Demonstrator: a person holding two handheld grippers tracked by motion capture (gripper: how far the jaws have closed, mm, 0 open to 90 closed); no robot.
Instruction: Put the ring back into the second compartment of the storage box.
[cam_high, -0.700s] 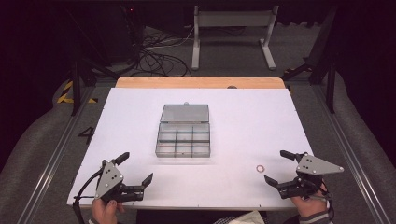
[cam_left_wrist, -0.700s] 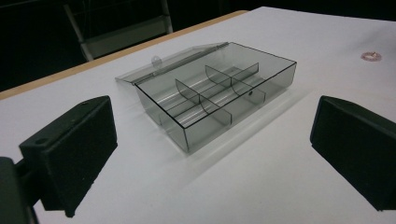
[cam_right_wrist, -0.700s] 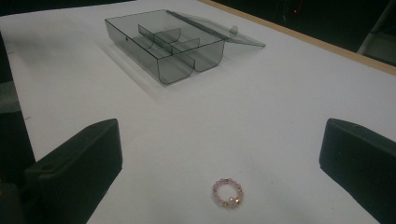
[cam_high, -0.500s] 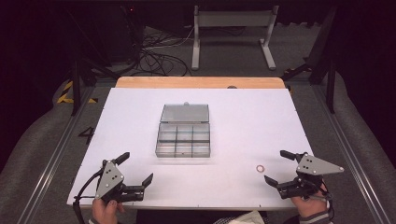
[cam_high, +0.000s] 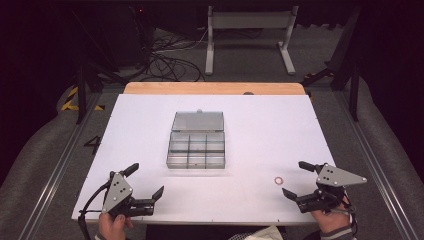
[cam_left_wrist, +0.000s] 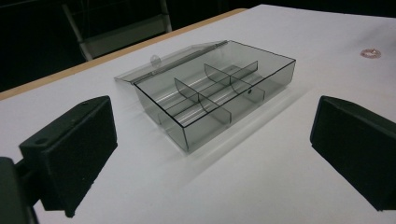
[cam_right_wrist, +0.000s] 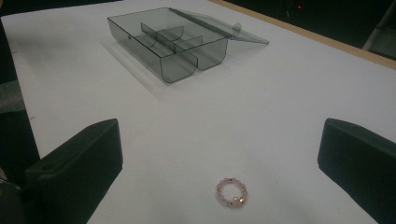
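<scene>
Pretty much nothing done yet: the bead ring (cam_right_wrist: 231, 193) sits on the table (cam_high: 260, 130), near-right of the open box (cam_high: 196, 146). Right claw (cam_high: 299, 180) gapes wide just beside it; left claw (cam_high: 147, 181) wide, empty.
</scene>
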